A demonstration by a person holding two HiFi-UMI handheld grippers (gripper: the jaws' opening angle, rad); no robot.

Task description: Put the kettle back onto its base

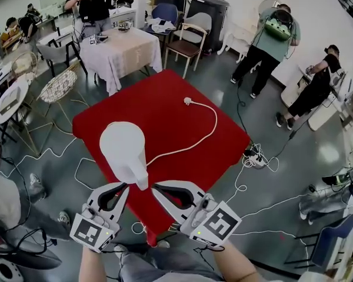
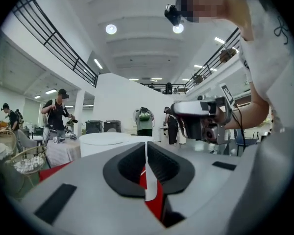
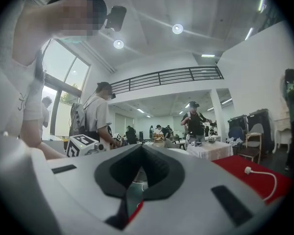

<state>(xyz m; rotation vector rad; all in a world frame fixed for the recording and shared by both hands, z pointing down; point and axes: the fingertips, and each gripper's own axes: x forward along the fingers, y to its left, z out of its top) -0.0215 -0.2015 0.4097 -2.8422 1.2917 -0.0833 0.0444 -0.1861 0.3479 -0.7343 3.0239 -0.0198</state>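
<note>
Kettle (image 1: 123,147): stands upright near the front of the red table (image 1: 165,93), probably seated on its base already, though hides that base, with only the white cord (image 1: 215,122) trailing from beneath to a loose plug (image 1: 188,101); leaves, by that reading, just the backing away. Looks plain white, smooth and round-lidded, handle (image 1: 140,178) jutting between left gripper (image 1: 125,185) and right gripper (image 1: 155,186). Finds both pairs of jaws drawn together on nothing, just beside that handle, a white sliver showing through the left slit.
</note>
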